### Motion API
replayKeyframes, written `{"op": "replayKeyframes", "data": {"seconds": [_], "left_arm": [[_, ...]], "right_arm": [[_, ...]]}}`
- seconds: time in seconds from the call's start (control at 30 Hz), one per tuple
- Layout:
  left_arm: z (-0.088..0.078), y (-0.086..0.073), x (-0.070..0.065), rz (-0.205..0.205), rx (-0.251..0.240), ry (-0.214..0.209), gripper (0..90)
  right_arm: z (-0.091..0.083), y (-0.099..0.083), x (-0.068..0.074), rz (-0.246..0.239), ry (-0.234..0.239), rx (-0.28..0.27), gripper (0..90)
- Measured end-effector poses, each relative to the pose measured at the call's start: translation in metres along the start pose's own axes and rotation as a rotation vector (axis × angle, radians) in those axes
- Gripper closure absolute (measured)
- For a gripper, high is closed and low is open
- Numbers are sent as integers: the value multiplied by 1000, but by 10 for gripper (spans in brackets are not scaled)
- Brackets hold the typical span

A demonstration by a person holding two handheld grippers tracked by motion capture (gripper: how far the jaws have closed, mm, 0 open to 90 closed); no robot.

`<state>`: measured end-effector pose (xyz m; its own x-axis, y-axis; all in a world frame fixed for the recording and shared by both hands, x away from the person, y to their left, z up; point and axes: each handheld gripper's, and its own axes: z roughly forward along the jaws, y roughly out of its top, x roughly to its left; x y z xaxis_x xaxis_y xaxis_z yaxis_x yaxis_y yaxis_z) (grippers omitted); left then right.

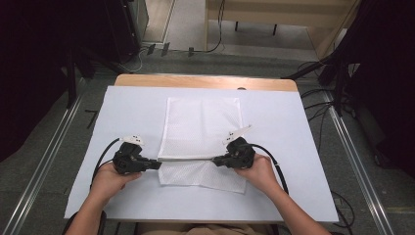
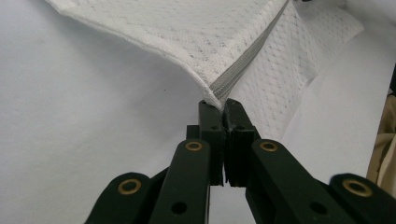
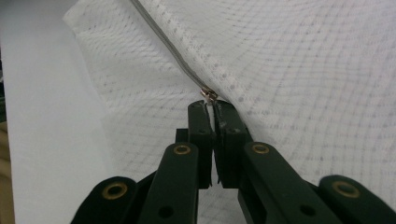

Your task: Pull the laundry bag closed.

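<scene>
Now I've got L gripper clamped on mesh bag corner, R gripper pinching zipper pull beside it, keeping zip taut.

Left gripper and right gripper: bodies black, chunky and irregular in outline, each carrying a small white plate with dark dots on its top. One black cable trails in a curve from the rear of each body. Jaws black and flat-sided, mounted on paired black link arms. Brass-coloured rivets sit at the link pivots; plain round holes lie lower on the links. Forearms bare; no sleeves seen.
</scene>
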<state>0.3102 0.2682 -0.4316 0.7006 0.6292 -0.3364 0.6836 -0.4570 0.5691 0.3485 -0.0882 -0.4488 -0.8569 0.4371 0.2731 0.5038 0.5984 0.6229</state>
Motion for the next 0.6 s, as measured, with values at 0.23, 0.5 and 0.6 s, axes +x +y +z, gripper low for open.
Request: {"op": "replayKeyframes", "data": {"seconds": [0.23, 0.5, 0.6], "left_arm": [[-2, -1, 1, -4, -3, 0, 890], [-1, -1, 1, -4, 1, 1, 889], [-2, -1, 2, -1, 1, 0, 889]], "right_arm": [[-6, -4, -3, 6, -11, 1, 882], [-11, -8, -10, 17, -7, 1, 882], [-15, -11, -13, 26, 0, -2, 882]]}}
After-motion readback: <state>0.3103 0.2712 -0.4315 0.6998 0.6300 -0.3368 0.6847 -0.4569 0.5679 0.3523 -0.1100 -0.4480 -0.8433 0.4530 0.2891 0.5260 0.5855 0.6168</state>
